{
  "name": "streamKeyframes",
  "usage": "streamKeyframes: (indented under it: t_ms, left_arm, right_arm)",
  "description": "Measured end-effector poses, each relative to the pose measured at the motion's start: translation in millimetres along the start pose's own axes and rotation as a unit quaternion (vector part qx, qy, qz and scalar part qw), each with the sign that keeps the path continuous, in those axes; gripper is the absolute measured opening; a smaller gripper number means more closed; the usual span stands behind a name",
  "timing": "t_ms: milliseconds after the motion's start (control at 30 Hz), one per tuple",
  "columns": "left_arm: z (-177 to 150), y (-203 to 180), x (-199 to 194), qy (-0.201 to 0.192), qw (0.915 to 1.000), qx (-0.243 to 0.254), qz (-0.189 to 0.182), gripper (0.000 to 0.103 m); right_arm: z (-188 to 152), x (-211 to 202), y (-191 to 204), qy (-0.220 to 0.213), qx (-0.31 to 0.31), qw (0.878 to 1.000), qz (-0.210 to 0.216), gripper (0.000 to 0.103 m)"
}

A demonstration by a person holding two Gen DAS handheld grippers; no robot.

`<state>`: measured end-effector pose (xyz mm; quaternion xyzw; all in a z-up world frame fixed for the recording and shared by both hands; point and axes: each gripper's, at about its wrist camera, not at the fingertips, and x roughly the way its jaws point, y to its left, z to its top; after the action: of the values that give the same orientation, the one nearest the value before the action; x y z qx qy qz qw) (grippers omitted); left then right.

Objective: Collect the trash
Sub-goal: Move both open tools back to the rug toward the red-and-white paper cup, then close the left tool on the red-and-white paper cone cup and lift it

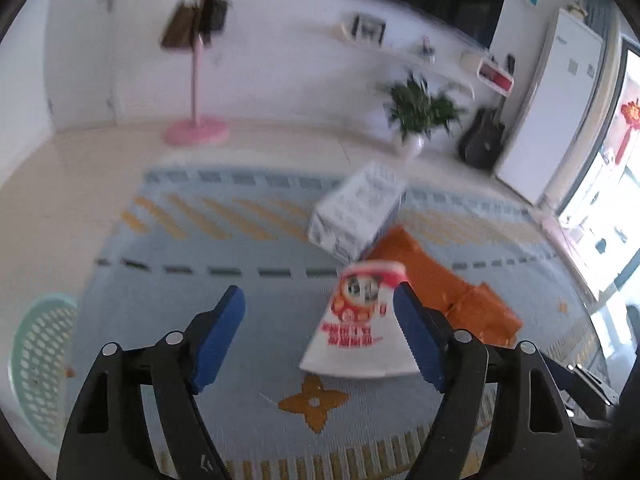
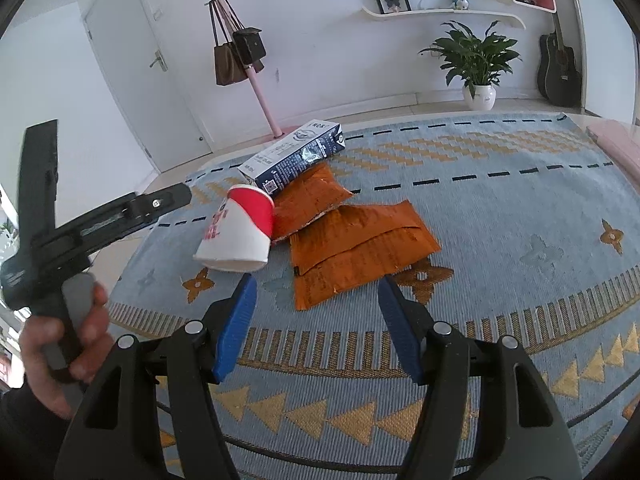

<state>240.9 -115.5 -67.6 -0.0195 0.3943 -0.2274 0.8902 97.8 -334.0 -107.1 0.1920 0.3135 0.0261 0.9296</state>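
Note:
A red and white paper cup [image 1: 358, 322] [image 2: 238, 234] lies on its side on the blue rug. Two orange packets [image 2: 352, 248] [image 1: 448, 288] lie to its right, and a blue and white carton [image 2: 294, 156] [image 1: 356, 210] lies behind them. My left gripper [image 1: 320, 300] is open and empty, with the cup just inside its right finger. My right gripper [image 2: 316, 284] is open and empty, just short of the nearer orange packet. The left gripper's body [image 2: 92, 224] and the hand on it show at the left of the right wrist view.
A pale green perforated basket [image 1: 38, 364] stands at the rug's left edge. A pink coat stand [image 2: 256, 76] with bags, a potted plant [image 2: 478, 64] and a guitar [image 2: 558, 64] stand along the far wall. The rug [image 2: 500, 208] stretches to the right.

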Motion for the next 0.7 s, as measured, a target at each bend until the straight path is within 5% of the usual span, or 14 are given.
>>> streamKeyframes:
  t_ms: [100, 300, 400, 533, 700]
  left_arm:
    - [-5, 2, 23, 0.044, 0.9988, -0.007, -0.021, 0.076]
    - [-16, 1, 32, 0.043, 0.9972, -0.042, -0.045, 0.080]
    - [-19, -20, 33, 0.044, 0.9981, -0.008, -0.042, 0.067]
    - [-23, -35, 32, 0.048, 0.9978, 0.017, -0.044, 0.030]
    - [-27, -42, 19, 0.031, 0.9979, 0.035, -0.044, 0.019]
  right_arm:
    - [0, 0, -2, 0.000, 0.004, 1.000, 0.004, 0.060]
    - [1, 1, -4, 0.002, 0.010, 1.000, 0.010, 0.061]
    - [1, 1, -4, 0.003, 0.011, 1.000, 0.010, 0.061]
    - [1, 1, -5, 0.002, 0.015, 1.000, 0.011, 0.061]
    - [1, 0, -5, 0.002, 0.017, 1.000, 0.011, 0.061]
